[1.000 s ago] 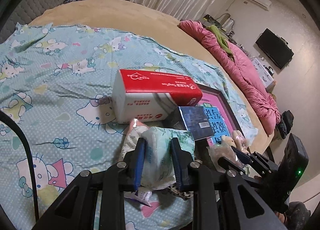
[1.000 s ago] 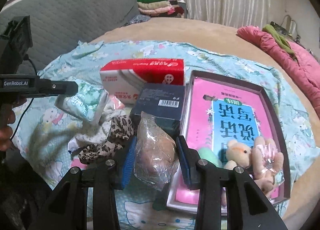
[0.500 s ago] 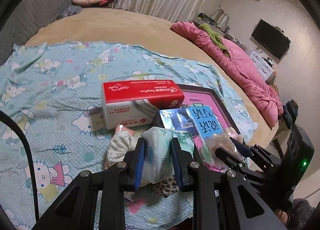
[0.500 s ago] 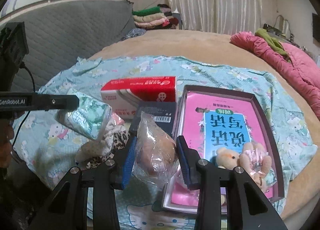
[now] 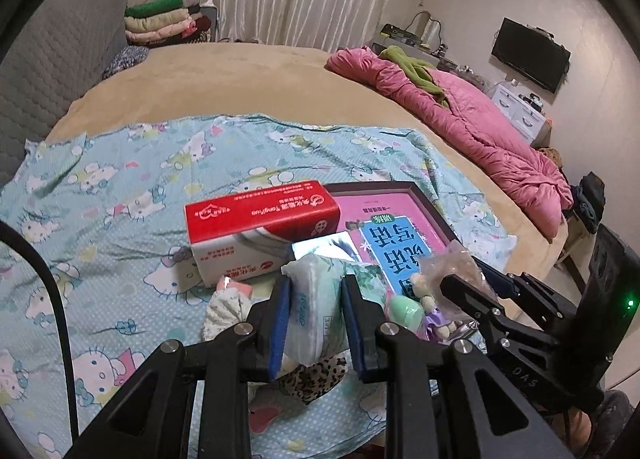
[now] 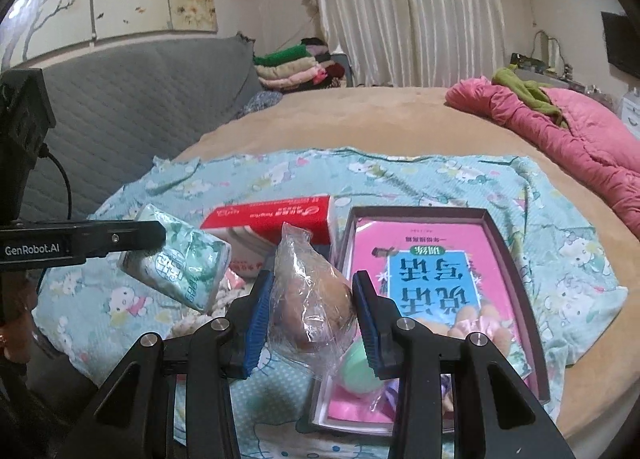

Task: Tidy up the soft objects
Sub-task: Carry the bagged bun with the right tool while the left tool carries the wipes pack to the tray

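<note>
My left gripper [image 5: 314, 301] is shut on a pale green tissue pack [image 5: 312, 311], lifted above the bed; the same tissue pack [image 6: 178, 263] shows at the left of the right wrist view. My right gripper [image 6: 312, 301] is shut on a brown soft item in a clear plastic bag [image 6: 308, 295], held above the bedsheet; that bag [image 5: 450, 265] shows at the right of the left wrist view. Below lie a leopard-print cloth [image 5: 312, 379] and a white patterned cloth [image 5: 224, 309].
A red and white tissue box [image 5: 260, 229] lies on the cartoon-print sheet [image 5: 120, 199]. A dark-rimmed box [image 6: 516, 259] holds a pink book, a plush bear [image 6: 472, 319] and a green round item [image 6: 358, 369]. A pink quilt [image 5: 480, 131] lies at the bed's right. Folded clothes [image 6: 296, 63] are stacked behind.
Both grippers rose from the bed with their loads. The tissue pack and the bagged item now hang higher above the clothes and box, and more of the room shows.
</note>
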Demonstrator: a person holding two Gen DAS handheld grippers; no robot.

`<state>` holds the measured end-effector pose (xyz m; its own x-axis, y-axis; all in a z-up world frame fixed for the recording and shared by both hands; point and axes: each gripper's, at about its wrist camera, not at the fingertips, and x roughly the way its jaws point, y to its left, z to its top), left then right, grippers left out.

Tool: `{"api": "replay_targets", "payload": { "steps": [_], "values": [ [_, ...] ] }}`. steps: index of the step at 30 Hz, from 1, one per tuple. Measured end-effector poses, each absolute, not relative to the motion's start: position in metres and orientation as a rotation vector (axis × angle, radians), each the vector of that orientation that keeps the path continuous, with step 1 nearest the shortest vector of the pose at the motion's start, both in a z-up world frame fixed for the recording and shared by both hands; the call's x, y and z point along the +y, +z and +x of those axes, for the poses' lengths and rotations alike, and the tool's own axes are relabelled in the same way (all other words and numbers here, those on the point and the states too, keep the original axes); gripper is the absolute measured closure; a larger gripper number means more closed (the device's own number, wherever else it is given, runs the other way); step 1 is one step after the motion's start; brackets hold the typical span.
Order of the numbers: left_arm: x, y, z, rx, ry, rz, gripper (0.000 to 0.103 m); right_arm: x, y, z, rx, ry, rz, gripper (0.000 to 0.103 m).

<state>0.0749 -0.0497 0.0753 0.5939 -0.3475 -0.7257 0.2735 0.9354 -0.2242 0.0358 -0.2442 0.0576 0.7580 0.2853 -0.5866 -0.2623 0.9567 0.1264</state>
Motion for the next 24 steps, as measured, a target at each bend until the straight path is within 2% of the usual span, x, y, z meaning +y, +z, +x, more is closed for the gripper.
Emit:
{"api": "replay_targets", "payload": {
  "steps": [14,24],
  "values": [
    [-0.081,0.095,0.074,0.834,-0.387,-0.039,0.077,-0.273,0.077,0.028,0.583,0.246,0.087,0.062],
    [-0.125,0.098,0.080,0.822,-0.449,-0.006,0.077,-0.337,0.093,0.023,0.528,0.104,0.151,0.062]
  ]
}}
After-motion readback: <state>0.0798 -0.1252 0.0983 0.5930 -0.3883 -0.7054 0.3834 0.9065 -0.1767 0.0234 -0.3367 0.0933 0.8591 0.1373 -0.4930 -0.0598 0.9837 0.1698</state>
